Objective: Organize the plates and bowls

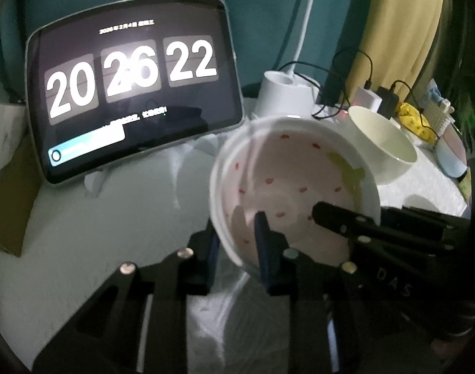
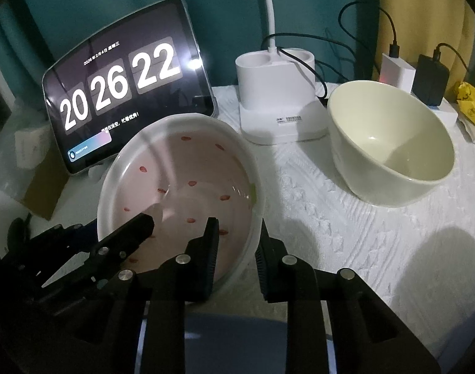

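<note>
A pink bowl (image 1: 287, 180) with red speckles and a thick white rim sits near the front of the white cloth, also seen in the right wrist view (image 2: 181, 168). My left gripper (image 1: 237, 246) straddles its near-left rim, one finger inside and one outside, shut on the wall. My right gripper (image 2: 237, 252) grips the bowl's right rim the same way. Each gripper shows in the other's view: the right gripper (image 1: 362, 218) and the left gripper (image 2: 112, 233). A plain cream bowl (image 2: 390, 143) stands upright to the right, untouched, also in the left wrist view (image 1: 384, 146).
A tablet (image 2: 122, 99) showing a clock leans at the back left. Behind the bowls are a white lamp base (image 2: 278, 93) and chargers (image 2: 415, 74) with cables. A cardboard box (image 1: 10, 202) sits far left. A pale blue dish (image 1: 449, 159) lies far right.
</note>
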Demonstrator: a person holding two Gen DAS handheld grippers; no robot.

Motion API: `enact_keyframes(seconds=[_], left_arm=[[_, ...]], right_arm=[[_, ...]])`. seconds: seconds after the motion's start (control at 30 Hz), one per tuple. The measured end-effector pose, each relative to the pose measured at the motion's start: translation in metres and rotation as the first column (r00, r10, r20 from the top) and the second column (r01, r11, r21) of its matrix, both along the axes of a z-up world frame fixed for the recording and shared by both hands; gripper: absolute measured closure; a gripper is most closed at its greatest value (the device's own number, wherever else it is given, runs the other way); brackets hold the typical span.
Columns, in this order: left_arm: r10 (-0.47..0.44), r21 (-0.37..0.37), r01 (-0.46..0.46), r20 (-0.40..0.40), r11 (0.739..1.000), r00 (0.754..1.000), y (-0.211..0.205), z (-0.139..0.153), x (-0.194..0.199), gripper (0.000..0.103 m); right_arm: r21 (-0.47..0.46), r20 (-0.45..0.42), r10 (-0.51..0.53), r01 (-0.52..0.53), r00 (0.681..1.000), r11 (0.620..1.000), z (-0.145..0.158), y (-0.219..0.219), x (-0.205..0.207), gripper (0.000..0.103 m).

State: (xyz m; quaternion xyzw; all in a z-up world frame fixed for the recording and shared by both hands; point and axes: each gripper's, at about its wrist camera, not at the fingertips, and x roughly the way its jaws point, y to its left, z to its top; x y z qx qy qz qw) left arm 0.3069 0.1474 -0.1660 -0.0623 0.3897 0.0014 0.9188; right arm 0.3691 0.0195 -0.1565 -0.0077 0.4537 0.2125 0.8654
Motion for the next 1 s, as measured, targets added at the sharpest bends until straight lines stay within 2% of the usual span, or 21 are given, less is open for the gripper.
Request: enact_keyframes(seconds=[0.27, 1.0], left_arm=[[0.009, 0.009, -0.009, 0.034, 1.0, 0.999, 0.0, 0.01, -0.009, 0.081], [0.043, 0.042, -0.048, 0.12, 0.998, 0.992, -0.008, 0.044, -0.043, 0.081]], right_arm=[[0.006, 0.009, 0.005, -0.006, 1.0, 1.0, 0.008, 0.002, -0.002, 0.08], [0.041, 0.102, 0.017, -0.021, 0.995, 0.999, 0.06, -0.018, -0.037, 0.084]])
